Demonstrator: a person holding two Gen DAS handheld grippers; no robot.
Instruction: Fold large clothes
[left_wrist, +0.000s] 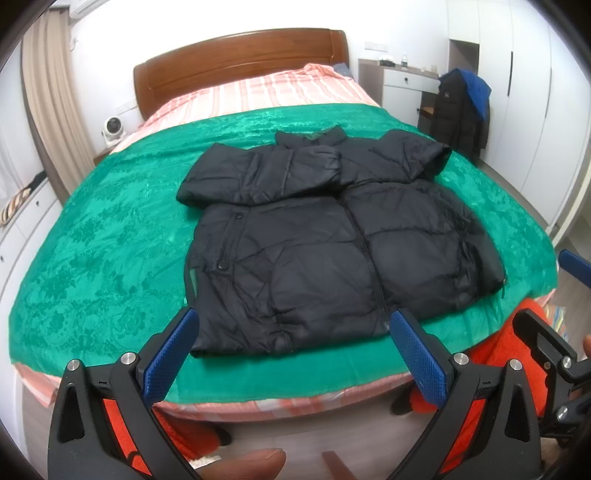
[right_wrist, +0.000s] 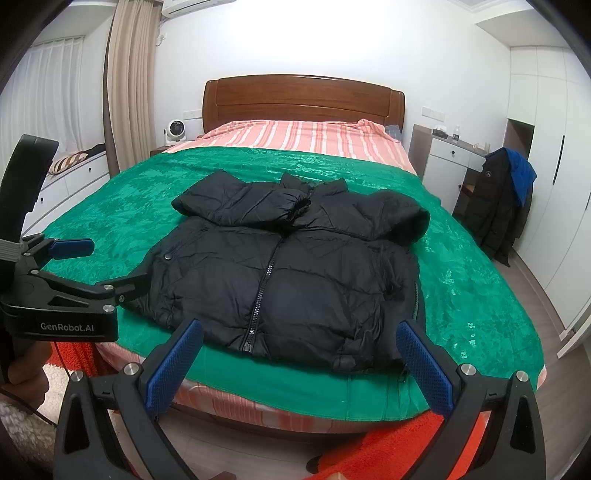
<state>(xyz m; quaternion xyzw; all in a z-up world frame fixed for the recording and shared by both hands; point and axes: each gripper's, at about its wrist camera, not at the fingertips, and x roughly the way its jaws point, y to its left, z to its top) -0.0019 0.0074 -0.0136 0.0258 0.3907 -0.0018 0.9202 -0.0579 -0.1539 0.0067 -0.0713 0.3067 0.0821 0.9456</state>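
A black puffer jacket lies front up and zipped on the green blanket of the bed, both sleeves folded across its chest. It also shows in the right wrist view. My left gripper is open and empty, held just before the jacket's hem at the bed's near edge. My right gripper is open and empty, also near the hem. The left gripper shows at the left of the right wrist view, open, beside the jacket's left side.
The bed has a wooden headboard and a pink striped sheet. A chair with a dark coat and blue garment stands right of the bed by white wardrobes. White drawers run along the left.
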